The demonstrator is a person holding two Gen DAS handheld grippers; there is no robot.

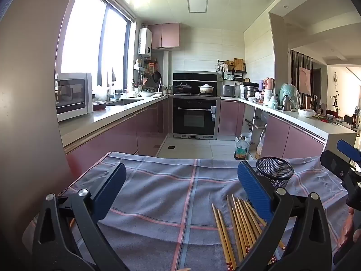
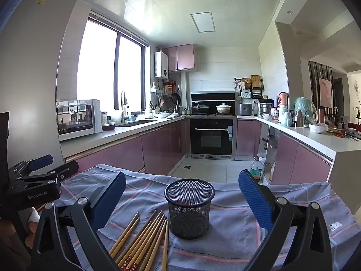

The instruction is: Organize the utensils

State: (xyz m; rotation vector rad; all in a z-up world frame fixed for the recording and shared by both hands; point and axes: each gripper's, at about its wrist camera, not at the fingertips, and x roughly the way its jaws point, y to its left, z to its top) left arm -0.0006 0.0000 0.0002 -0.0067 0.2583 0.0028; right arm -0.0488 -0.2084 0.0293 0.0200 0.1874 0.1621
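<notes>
Right wrist view: mesh cup (image 2: 189,207) upright beside chopsticks (image 2: 144,244) on clothed desk (image 2: 248,225), ready for loading; both hand-held grippers (image 2: 181,199) gaped wide, empty.

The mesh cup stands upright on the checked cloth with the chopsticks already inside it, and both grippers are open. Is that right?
Not quite. The chopsticks are not inside the mesh cup; they lie loose on the checked cloth beside it, and the cup looks empty, as the right wrist view shows. The rest holds: the cup stands upright, and the left gripper and right gripper are both open.
</notes>
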